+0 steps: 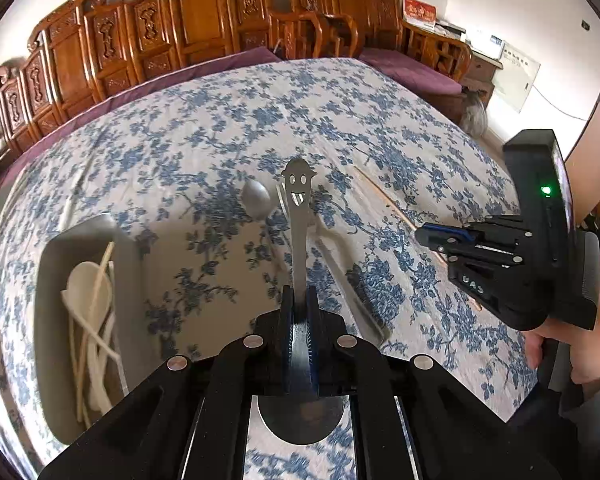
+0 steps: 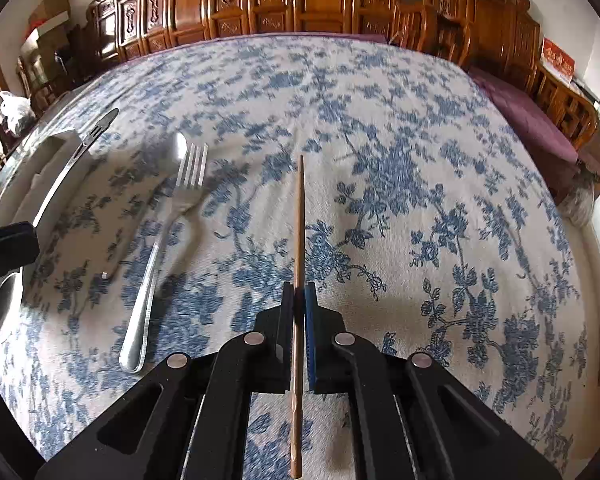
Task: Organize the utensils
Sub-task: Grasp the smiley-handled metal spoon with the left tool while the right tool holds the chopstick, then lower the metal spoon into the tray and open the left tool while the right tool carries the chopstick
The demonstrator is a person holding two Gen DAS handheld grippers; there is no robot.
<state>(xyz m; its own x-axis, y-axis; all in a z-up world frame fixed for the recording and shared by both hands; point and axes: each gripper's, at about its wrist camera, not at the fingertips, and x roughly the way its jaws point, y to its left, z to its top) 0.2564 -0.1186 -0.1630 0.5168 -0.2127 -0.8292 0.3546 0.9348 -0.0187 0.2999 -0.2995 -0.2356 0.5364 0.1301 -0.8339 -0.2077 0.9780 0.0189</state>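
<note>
Left tool [image 1: 300,300] clamped on the flat steel smiley-handled spoon [image 1: 299,216], lifted over the floral tabletop [image 2: 380,140] near the grey tray [image 1: 52,264] at the left edge. Right tool [image 2: 299,300] clamped on a thin brown chopstick [image 2: 299,220]. Risk: both are slim and smooth, so they could pivot or slip in the pads.

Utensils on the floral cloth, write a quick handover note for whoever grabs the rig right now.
Left claw: shut on the smiley-handled spoon, lifted off the cloth.
Right claw: shut on a brown chopstick.
Grey tray: already holds a white spoon and pale chopsticks.
Left to do: tray both held pieces, then the fork and plain metal spoon lying on the tablecloth.
</note>
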